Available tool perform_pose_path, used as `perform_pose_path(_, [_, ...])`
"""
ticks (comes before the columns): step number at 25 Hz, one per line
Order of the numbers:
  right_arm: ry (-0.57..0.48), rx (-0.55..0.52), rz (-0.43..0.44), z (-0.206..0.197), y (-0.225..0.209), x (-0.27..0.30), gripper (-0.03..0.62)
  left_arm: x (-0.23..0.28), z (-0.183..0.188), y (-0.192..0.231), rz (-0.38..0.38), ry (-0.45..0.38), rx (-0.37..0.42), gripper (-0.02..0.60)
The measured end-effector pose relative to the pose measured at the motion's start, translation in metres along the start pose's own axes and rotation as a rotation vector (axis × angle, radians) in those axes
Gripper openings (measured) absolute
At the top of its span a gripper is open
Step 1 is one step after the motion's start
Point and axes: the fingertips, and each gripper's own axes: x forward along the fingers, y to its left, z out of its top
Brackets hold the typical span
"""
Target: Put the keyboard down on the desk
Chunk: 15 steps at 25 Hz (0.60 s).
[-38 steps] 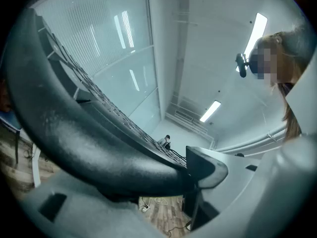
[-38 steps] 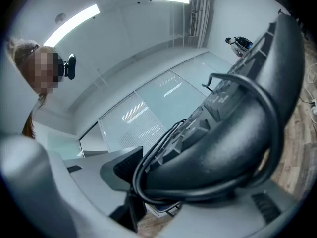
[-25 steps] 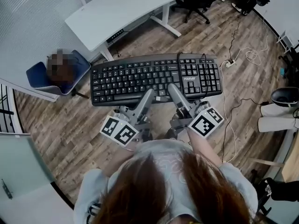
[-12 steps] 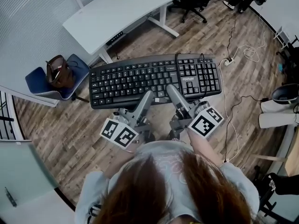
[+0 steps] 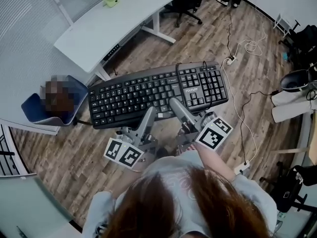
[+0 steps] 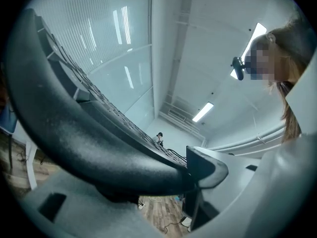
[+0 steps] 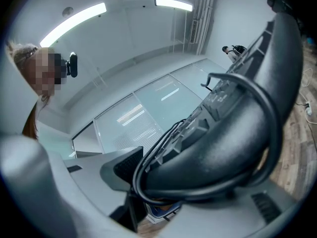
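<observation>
Overhead, from the head view, both arms are drawn in near the chest and reach forward side by side; the left tongs (image 5: 148, 114) and right tongs (image 5: 173, 104) slant up to the near long edge of the keyboard (image 5: 148, 90), near its middle; each marker cube sits low, by the person's body; the keyboard hangs level, keys up, over the wood floor (image 5: 208, 38), well apart from the white bench (image 5: 94, 31) at upper left; its cable (image 5: 204, 76) lies looped over the number pad; a blue chair (image 5: 32, 108) stands just left of the keyboard's end, below the bench.

Next, the left gripper view: these tongs are clamped on the keyboard (image 6: 89, 138); its dark rounded edge fills the gap, with one jaw pressing on the key side and the other grey jaw beneath; the camera tilts upward, taking in glass walls and ceiling lights (image 6: 203, 112).

Lastly, the right gripper view: these tongs likewise bite on the keyboard (image 7: 233, 148), jaws held narrowly apart by its thickness; the cable (image 7: 270, 118) curls round the edge and runs between the jaw and the keys; a strip of floor shows at the right.
</observation>
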Motion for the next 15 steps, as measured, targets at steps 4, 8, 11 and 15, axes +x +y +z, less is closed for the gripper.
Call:
perform_pose_path(4, [-0.007,-0.001,-0.021,0.002,0.006,-0.001,0.225,-0.001,0.005,-0.002,-0.01,0.014,-0.011,0.284])
perform_pose_path(8, [-0.003,-0.002,-0.017,-0.001,0.01,0.002,0.225,-0.005,0.008,0.0,-0.008,0.017,-0.013,0.284])
perform_pose_path(11, [0.003,0.0,-0.014,0.001,0.007,0.003,0.225,-0.003,0.007,-0.001,-0.002,0.017,-0.015,0.284])
perform_pose_path(15, [0.015,0.013,0.004,0.0,0.005,0.007,0.225,-0.003,0.008,0.001,0.022,0.011,-0.002,0.284])
